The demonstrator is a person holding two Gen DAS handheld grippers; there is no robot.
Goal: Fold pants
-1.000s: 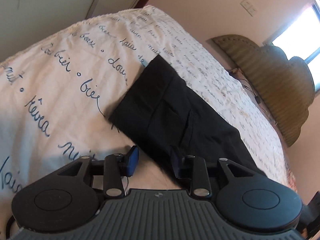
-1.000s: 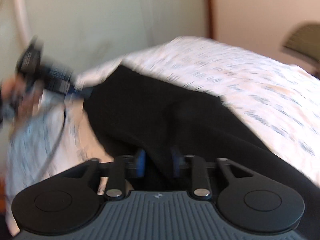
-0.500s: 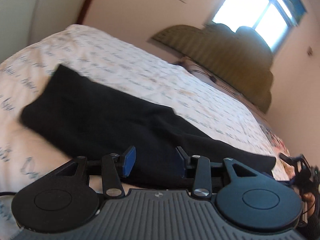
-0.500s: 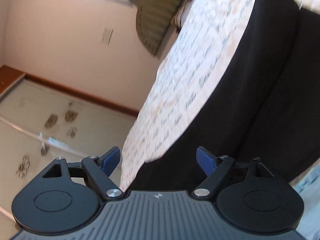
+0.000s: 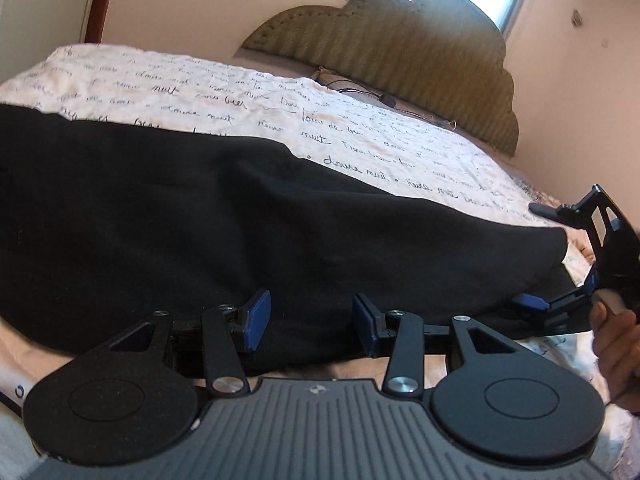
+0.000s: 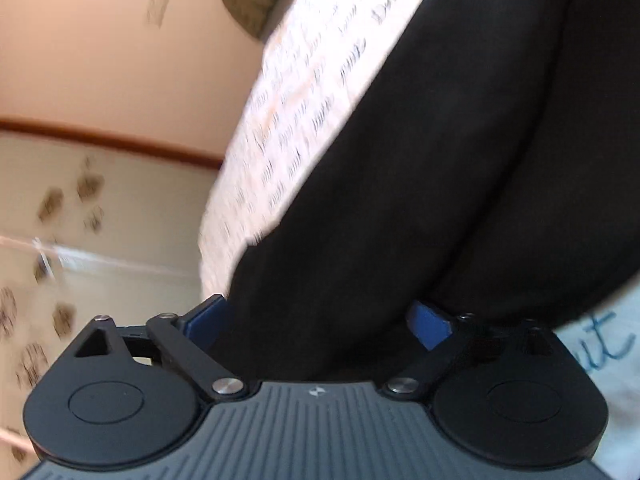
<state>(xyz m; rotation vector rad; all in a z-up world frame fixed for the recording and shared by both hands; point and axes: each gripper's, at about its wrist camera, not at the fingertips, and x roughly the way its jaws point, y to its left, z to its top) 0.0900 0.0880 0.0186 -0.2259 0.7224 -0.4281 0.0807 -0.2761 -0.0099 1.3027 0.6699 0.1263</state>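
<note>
Black pants (image 5: pixel 240 216) lie folded lengthwise across the bed, stretching from far left to right in the left wrist view. My left gripper (image 5: pixel 306 322) is open, its blue pads at the pants' near edge, nothing between them. My right gripper (image 5: pixel 560 256) shows at the right end of the pants, open, one finger above and one below the leg end. In the right wrist view the right gripper (image 6: pixel 320 316) is wide open with the black pants (image 6: pixel 420 200) lying between its pads.
The bed (image 5: pixel 248 96) has a white cover printed with blue script. A padded olive headboard (image 5: pixel 400 40) stands behind, with a black cable (image 5: pixel 380 98) near it. Pink walls, a window and a wardrobe door (image 6: pixel 80 240) surround the bed.
Both grippers have swung round to face the pants from the bed's edge. The right gripper opened wide and moved to the pants' leg end. The left gripper stayed open.
</note>
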